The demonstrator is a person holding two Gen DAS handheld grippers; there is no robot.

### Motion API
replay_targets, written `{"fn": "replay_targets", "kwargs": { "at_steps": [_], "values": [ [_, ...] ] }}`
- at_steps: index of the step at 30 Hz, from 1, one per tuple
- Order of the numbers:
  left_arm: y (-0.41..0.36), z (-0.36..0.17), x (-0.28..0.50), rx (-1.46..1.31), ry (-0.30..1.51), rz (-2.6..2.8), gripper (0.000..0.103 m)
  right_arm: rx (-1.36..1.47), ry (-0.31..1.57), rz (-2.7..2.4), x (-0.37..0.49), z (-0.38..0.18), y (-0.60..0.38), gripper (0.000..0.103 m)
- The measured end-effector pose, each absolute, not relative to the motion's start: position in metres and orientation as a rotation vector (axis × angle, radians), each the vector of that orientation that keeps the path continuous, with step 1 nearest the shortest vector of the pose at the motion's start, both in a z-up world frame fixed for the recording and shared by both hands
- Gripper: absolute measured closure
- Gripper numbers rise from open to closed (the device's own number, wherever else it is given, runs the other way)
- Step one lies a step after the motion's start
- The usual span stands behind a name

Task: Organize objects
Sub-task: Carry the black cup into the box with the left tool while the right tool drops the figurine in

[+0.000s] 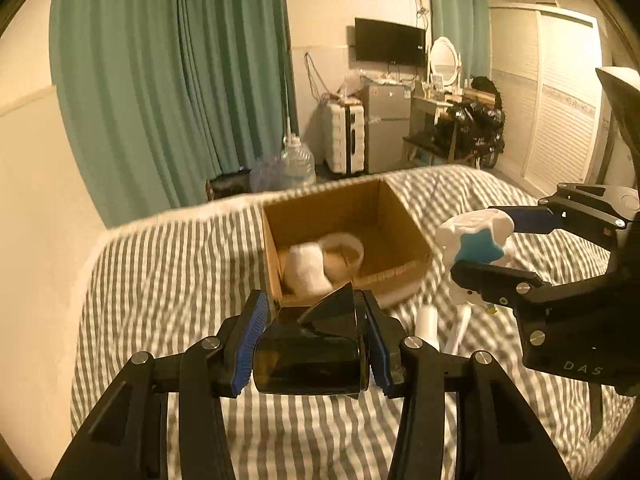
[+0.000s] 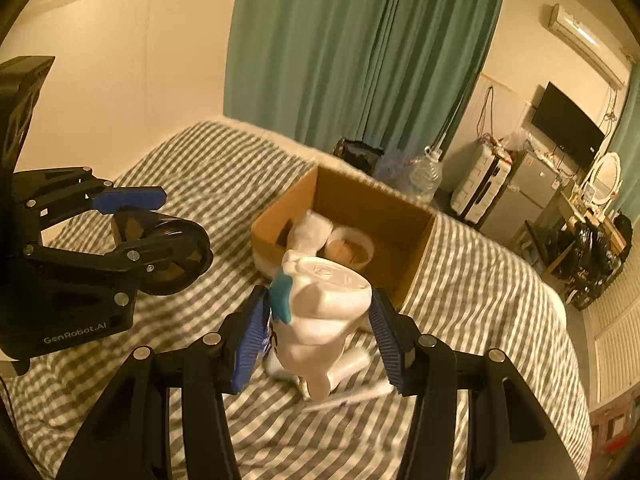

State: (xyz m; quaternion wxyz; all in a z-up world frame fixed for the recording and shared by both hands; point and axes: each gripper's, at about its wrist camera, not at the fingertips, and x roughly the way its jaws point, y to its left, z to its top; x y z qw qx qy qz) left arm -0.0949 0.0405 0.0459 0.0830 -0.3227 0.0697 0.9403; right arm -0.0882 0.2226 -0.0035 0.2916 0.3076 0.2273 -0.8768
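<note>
The white bottle (image 2: 320,312) with a blue star hangs upright in the right gripper (image 2: 320,336), base tilted toward the cardboard box (image 2: 416,240) just ahead. The left gripper (image 1: 312,344) clamps a black cylinder (image 1: 308,360) lying crosswise above the striped bed (image 1: 160,280).

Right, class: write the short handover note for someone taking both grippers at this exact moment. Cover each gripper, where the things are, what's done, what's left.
Left gripper: shut on a black container, held above the striped bed, just short of the cardboard box.
Right gripper: shut on a white bottle with a blue star label, also near the box.
Done: a roll of tape and a white item already lie in the box.
Left: put both held items in, then the small white pieces lying on the bed beside the box.
</note>
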Motion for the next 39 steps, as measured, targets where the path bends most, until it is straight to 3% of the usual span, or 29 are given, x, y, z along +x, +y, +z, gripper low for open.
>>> {"fn": "replay_targets", "kwargs": {
  "at_steps": [6, 14, 28, 39],
  "values": [
    [0.043, 0.064, -0.143, -0.932, 0.201, 2.805, 0.055, 0.787, 0.577, -2.363, -0.127, 0.022, 0.215, 0.052],
    [0.050, 0.048, -0.224, -0.975, 0.228, 2.792, 0.055, 0.834, 0.543, -2.390, -0.201, 0.017, 0.201, 0.052],
    [0.058, -0.044, -0.302, -1.109, 0.258, 2.768, 0.055, 1.024, 0.501, -2.364, -0.311, -0.076, 0.179, 0.052],
    [0.076, -0.061, -0.306, -1.092, 0.339, 2.779, 0.055, 1.079, 0.477, -2.342, -0.331, -0.111, 0.182, 0.052]
  ]
}}
